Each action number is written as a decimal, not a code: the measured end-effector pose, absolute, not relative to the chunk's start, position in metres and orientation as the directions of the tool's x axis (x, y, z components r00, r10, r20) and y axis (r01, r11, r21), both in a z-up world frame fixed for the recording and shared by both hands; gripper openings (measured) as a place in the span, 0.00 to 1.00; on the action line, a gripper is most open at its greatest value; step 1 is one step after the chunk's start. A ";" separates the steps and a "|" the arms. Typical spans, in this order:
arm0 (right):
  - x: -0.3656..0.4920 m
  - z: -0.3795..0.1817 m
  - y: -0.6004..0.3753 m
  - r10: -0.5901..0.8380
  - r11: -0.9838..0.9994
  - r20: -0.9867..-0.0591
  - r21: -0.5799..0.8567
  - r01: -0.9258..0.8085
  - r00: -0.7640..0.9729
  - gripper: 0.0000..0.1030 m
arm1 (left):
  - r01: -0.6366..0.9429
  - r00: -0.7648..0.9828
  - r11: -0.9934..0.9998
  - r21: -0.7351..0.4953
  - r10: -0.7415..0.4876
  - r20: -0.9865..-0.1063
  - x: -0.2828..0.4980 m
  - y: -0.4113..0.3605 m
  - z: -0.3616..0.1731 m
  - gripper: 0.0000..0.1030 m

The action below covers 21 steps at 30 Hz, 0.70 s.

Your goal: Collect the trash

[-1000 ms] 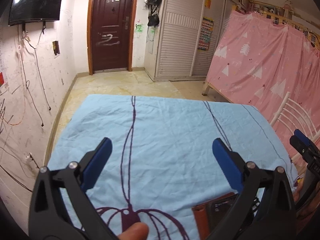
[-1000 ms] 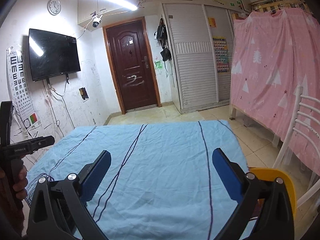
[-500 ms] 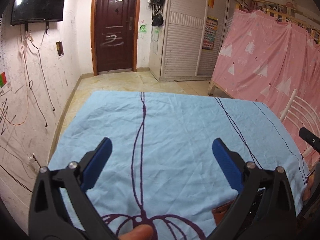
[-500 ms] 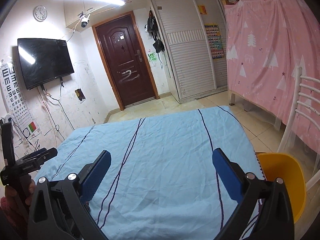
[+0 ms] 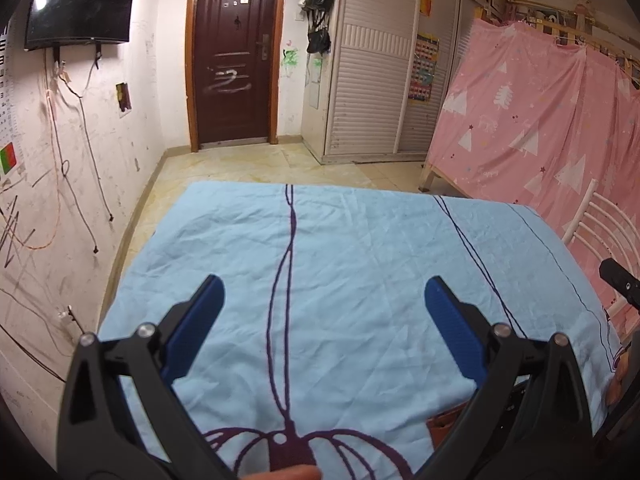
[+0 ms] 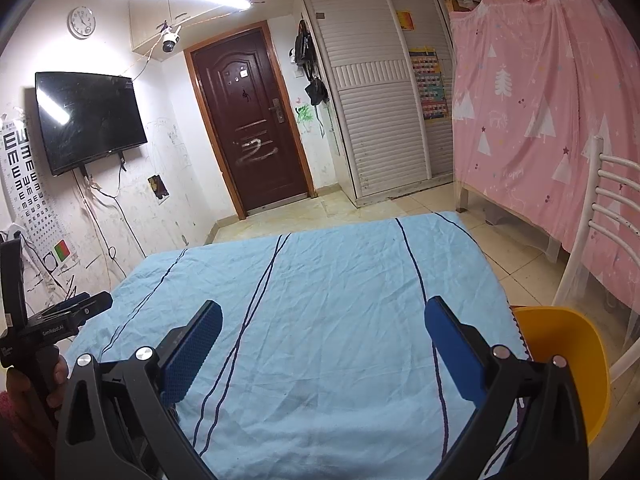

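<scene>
Both claws, left claw (image 5: pixel 323 307) and right claw (image 6: pixel 322 332), spread wide, gripping nothing; yellow bin (image 6: pixel 568 364) beside counter (image 6: pixel 328 280), contents hidden.

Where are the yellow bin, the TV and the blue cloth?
yellow bin (image 6: pixel 560 344): right wrist view, on its inner wall.
TV (image 6: pixel 88 120): right wrist view, on mid screen.
blue cloth (image 5: pixel 360 264): left wrist view, on a bare patch ahead of the fingers.

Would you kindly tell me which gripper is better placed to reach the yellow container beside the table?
Right, probably. The yellow container sits just past the right gripper's right-hand finger, off the blue cloth's edge; the left gripper is over the cloth's other side. Both are open and empty.
</scene>
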State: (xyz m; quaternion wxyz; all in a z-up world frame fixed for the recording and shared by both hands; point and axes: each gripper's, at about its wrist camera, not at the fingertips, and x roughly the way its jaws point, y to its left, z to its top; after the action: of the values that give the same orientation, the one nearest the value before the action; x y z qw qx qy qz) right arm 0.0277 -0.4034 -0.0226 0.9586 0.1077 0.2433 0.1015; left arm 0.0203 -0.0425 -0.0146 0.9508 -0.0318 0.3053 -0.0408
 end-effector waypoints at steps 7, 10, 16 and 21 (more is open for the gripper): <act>0.028 -0.023 -0.404 0.246 0.956 -0.445 0.255 -0.142 0.861 0.91 | 0.056 0.810 0.995 -0.085 -0.095 -0.579 0.020 -0.042 -0.015 0.94; 0.028 -0.023 -0.403 0.247 0.956 -0.445 0.255 -0.142 0.861 0.91 | 0.057 0.811 0.995 -0.085 -0.096 -0.577 0.020 -0.042 -0.015 0.94; 0.027 -0.023 -0.403 0.246 0.956 -0.444 0.256 -0.142 0.862 0.91 | 0.055 0.820 0.997 -0.061 -0.080 -0.567 0.018 -0.046 -0.015 0.94; 0.027 -0.023 -0.404 0.247 0.956 -0.444 0.256 -0.143 0.861 0.91 | 0.055 0.813 0.996 -0.073 -0.088 -0.576 0.019 -0.044 -0.015 0.94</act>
State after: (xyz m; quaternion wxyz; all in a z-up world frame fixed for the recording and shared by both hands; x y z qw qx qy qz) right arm 0.0271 -0.4035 -0.0229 0.9586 0.1076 0.2432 0.1016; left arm 0.0191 -0.0444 -0.0153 0.9516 -0.0266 0.3037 -0.0375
